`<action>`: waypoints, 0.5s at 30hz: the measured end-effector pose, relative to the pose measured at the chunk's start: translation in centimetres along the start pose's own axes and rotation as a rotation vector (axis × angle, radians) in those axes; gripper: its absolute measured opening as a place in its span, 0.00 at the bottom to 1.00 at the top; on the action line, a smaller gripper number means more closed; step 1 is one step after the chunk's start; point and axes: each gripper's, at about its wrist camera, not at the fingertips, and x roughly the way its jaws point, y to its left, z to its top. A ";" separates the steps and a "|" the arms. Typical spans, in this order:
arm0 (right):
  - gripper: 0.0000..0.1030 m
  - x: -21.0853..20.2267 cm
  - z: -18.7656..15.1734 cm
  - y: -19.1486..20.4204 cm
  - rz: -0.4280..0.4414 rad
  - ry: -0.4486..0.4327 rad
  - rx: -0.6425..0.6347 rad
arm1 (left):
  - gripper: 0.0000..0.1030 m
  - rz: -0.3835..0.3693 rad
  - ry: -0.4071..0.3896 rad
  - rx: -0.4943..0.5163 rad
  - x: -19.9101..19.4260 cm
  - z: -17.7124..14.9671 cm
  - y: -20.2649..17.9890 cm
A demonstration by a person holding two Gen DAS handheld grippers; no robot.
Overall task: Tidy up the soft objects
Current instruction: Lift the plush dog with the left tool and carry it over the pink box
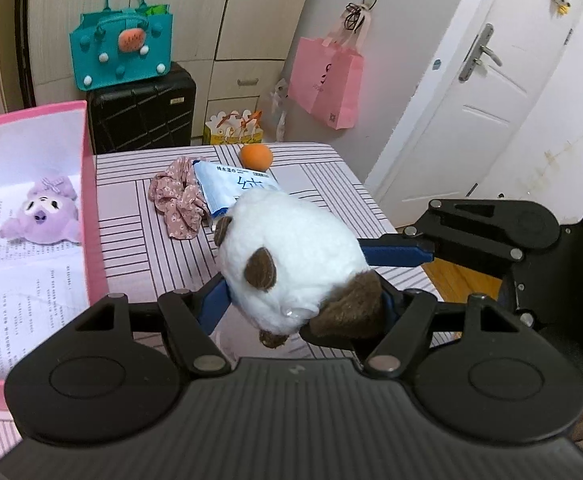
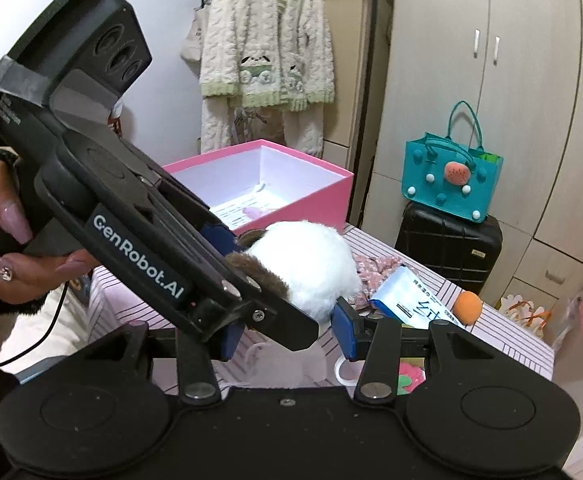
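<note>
— Over the striped tabletop (image 1: 139, 240), what is held?

— Item one: white plush toy (image 1: 291, 256) with brown ears and brown patches, lifted clear of the surface. The left gripper (image 1: 303, 300) is closed on it, blue pads (image 1: 213, 304) pressed into its lower sides.

— And the second claw?

— Right gripper (image 2: 287, 334): jaws set apart, nothing between them. One blue pad (image 2: 345, 332) sits just beside the toy's underside; whether it touches cannot be told. From the left wrist view its finger (image 1: 395, 250) reaches in from the right, against the toy's flank.

— Contents of the box?

— Pink box (image 1: 89, 208), open, at the table's left edge. Inside: printed paper lining and one purple plush (image 1: 43, 212) lying on it.

— Loose items on the table?

— Behind the held toy: floral scrunchie (image 1: 177, 204), pink; blue-and-white wipes packet (image 1: 231, 190) touching it; orange ball (image 1: 256, 156) at the packet's far end.

— Surroundings?

— Black suitcase (image 1: 141, 112) beyond the table, teal felt bag (image 1: 121, 52) on top of it. Pink paper bag (image 1: 325, 82) hung on the wall. White door (image 1: 491, 92) to the right. Fluffy cream robe (image 2: 267, 52) hanging behind the box, seen from the right wrist. Person's left hand (image 2: 19, 256), long pink nails, grips the left tool's handle.
</note>
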 end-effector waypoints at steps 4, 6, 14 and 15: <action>0.51 -1.2 1.1 1.2 0.011 0.027 -0.004 | 0.68 -0.001 -0.009 0.012 -2.1 -0.5 -0.7; 0.51 -1.8 1.5 2.0 0.021 0.033 -0.012 | 0.68 -0.006 -0.006 0.008 -3.1 -0.8 -0.8; 0.50 -2.7 2.5 4.8 0.104 0.071 -0.018 | 0.68 -0.023 0.034 -0.036 -6.5 -2.6 0.0; 0.50 -2.7 2.6 5.1 0.111 0.071 -0.021 | 0.68 -0.018 0.033 -0.038 -6.9 -2.8 0.1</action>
